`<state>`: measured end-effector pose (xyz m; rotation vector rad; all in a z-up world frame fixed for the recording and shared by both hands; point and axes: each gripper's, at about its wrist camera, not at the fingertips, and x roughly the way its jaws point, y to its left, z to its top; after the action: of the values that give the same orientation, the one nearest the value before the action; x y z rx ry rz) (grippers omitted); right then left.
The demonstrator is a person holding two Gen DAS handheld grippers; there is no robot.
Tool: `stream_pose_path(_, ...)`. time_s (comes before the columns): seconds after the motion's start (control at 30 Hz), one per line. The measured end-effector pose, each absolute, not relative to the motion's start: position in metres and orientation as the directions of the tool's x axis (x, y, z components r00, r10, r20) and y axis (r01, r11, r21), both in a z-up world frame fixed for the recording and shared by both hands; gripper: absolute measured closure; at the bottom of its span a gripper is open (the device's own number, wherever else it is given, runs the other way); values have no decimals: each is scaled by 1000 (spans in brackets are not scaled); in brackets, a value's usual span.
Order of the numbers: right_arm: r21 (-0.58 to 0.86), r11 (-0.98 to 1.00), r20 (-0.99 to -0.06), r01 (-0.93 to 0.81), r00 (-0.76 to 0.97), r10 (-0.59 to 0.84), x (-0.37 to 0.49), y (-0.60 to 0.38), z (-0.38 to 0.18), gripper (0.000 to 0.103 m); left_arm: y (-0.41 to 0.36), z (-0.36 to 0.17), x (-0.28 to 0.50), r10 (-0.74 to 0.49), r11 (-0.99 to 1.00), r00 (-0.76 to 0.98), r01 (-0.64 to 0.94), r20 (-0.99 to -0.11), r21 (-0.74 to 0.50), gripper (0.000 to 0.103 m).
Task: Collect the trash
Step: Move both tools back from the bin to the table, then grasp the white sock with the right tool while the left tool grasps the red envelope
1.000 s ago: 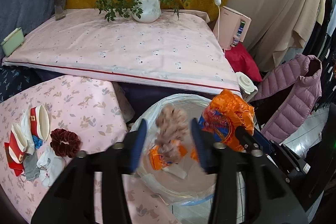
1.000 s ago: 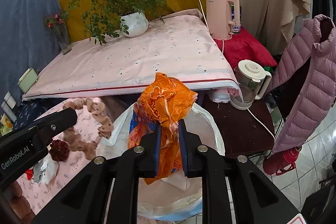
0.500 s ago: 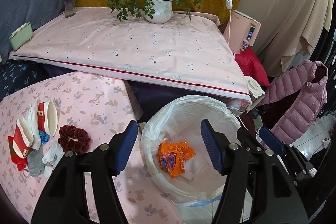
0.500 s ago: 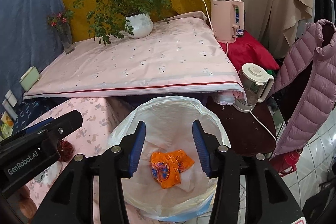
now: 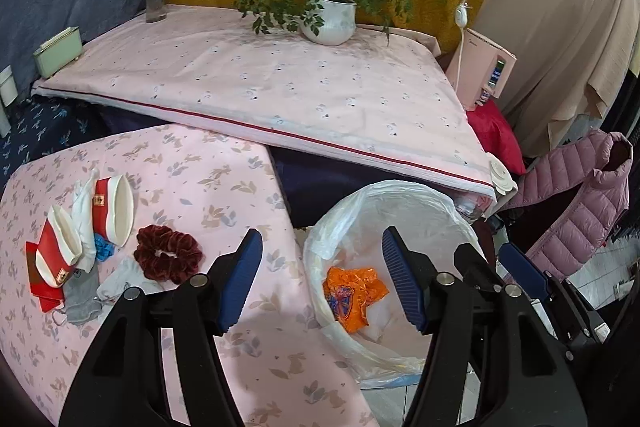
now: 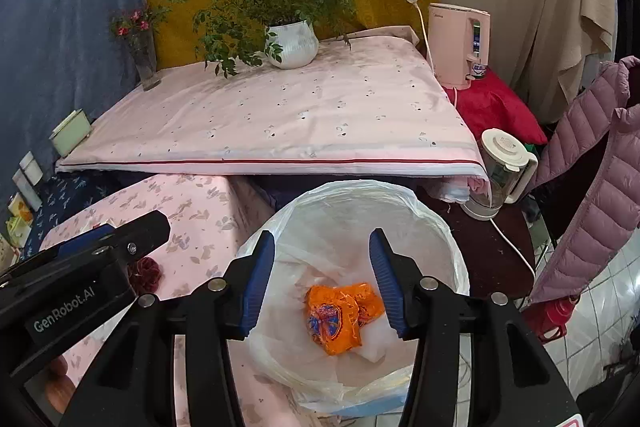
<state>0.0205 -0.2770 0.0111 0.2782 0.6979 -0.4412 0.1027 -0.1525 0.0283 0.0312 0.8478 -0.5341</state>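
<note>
A white-lined trash bin (image 6: 436, 227) fills the lower centre of the right wrist view, a crumpled orange wrapper (image 6: 340, 315) lying at its bottom. Above it, the right gripper (image 6: 322, 281) and left gripper (image 5: 320, 283) hang wide open, both empty. At lower left in the left wrist view, a maroon scrunchie (image 5: 168, 257) and red-and-white paper cups (image 5: 114, 211) rest on the pink floral tablecloth (image 5: 200, 179).
</note>
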Motion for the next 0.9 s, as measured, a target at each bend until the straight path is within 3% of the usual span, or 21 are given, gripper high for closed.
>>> stream_pose_path(0.2,83,895,-671,437,689,-274,30,-252,11,49,-126,22,110,-416,889,547,414,-727,-197,42)
stream_pose_path(0.8,53,961,-712,271,685,-154,68,-158,-5,48,-10,-1,138,-279,960,604,198,-747,-199,33)
stream_pose_path(0.9,58,966,-718,250,683,-134,74,-140,-10,46,16,-6,141,-234,972,620,147,-749,-182,26)
